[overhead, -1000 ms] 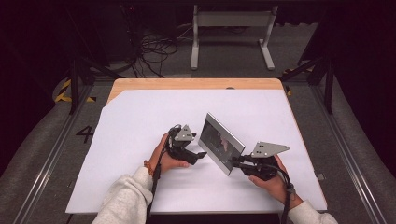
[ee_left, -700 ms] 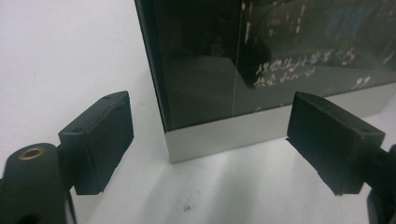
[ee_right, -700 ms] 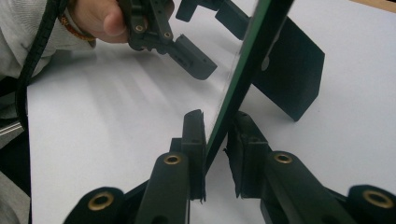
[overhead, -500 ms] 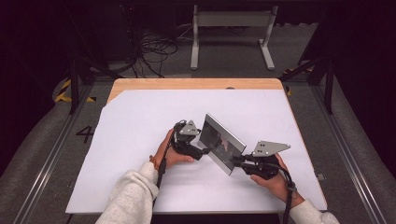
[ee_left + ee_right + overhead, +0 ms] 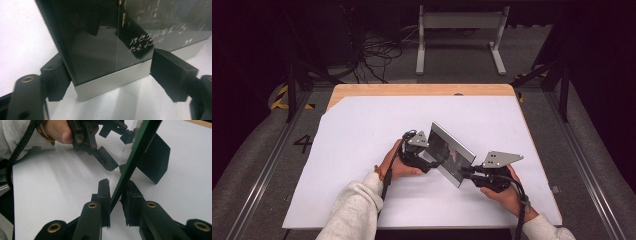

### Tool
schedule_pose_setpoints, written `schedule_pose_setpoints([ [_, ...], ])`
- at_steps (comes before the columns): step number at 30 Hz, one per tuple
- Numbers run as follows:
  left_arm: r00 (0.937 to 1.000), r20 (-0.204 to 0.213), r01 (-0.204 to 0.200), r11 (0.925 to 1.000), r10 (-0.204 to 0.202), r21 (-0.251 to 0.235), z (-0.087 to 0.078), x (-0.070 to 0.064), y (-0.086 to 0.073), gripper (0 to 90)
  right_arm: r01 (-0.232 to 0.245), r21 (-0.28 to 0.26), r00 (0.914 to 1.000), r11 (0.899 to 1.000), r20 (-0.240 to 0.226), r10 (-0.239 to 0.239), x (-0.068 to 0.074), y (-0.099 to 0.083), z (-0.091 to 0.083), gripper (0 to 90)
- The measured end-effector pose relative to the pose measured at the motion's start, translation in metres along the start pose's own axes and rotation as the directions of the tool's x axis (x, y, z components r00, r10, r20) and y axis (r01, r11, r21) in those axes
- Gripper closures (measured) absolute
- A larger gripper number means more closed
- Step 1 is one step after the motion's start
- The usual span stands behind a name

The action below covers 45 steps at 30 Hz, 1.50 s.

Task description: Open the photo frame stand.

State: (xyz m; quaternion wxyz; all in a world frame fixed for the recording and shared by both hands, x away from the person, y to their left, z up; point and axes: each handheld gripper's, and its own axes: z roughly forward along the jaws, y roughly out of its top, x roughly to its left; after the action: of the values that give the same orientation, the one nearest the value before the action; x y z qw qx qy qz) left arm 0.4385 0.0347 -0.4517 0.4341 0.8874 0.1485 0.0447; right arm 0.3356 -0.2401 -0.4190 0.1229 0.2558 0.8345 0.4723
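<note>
- In the high view the picture frame (image 5: 451, 154) stands tilted on the white table (image 5: 362, 130), just right of the frame's centre, between the two grippers; its glass is dark and what it holds cannot be read from here.
- The left gripper view brings the glass close: pale handwritten characters (image 5: 147, 41) show at the upper right, too small to read, and the frame's top is cut off by the upper edge.
- The left gripper (image 5: 107, 75) has its jaws spread wide, one at each lower corner of that view, with the silver bottom edge of the frame between them; whether they touch it is unclear.
- The right gripper (image 5: 116, 195) is clamped on the frame's thin edge, which runs up to the upper right.
- That view also shows the frame's black back stand (image 5: 153, 160), resting on the table at the upper right.
- A hand (image 5: 58, 130) shows at its upper left, partly cut off.
</note>
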Motion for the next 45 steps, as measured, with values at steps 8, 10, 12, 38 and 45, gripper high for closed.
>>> schedule_pose_setpoints([
  [8,0.9994,-0.027,-0.019,0.9990,0.020,0.040,-0.011,-0.002,-0.003,39.3,-0.007,0.001,0.9991,1.000,0.043,0.007,-0.001,-0.001,-0.001,80.4],
  [10,0.9989,-0.038,-0.026,0.9983,0.028,0.052,-0.015,-0.004,-0.005,42.4,-0.011,0.003,0.9986,1.000,0.052,0.011,-0.001,0.000,0.000,80.2],
  [12,0.9980,-0.049,-0.037,0.9972,0.041,0.066,-0.019,-0.006,-0.007,45.9,-0.016,0.000,0.9984,1.000,0.054,0.016,-0.001,0.000,0.001,79.9],
  [38,0.9884,-0.148,-0.018,0.9923,0.036,0.123,-0.044,-0.038,-0.023,63.6,-0.044,-0.002,0.9968,0.999,0.067,0.044,-0.009,0.006,0.013,70.4],
  [45,0.9868,-0.156,-0.024,0.9906,0.046,0.135,-0.049,-0.048,-0.027,66.4,-0.040,0.004,0.9971,0.999,0.065,0.040,-0.009,0.007,0.015,67.0],
])
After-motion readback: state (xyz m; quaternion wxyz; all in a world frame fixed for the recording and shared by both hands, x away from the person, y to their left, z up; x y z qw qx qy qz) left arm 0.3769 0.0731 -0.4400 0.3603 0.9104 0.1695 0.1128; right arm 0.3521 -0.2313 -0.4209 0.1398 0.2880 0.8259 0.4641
